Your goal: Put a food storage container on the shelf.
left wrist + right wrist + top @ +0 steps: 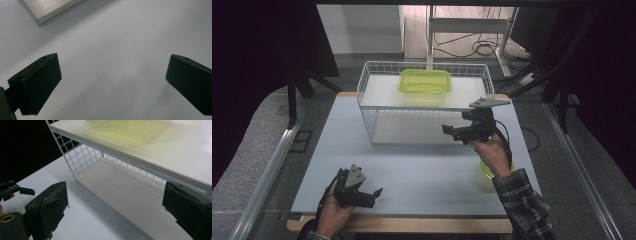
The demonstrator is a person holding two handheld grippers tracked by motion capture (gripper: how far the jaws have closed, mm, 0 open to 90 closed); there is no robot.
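A white wire rack point(371, 87) with two shelves stands at the back of the grey table point(412, 170). A yellow-green plastic container point(425, 81) rests on its top shelf and also shows in the right gripper view as container point(130, 130). My right gripper point(450, 132) hovers in front of the rack's lower right part, open with nothing between its jaws; in its own view, the right gripper point(115, 210) faces the lower shelf point(130, 192). My left gripper point(373, 197) sits low at the table's front left, open and empty, and my left gripper point(112, 82) looks at bare tabletop.
A second yellow-green item point(486, 171) lies on the table under the right wrist, mostly hidden by the hand. The left gripper point(15, 190) shows far off in the right gripper view. A shelf corner point(50, 10) appears at the top left. Cables lie on the floor behind.
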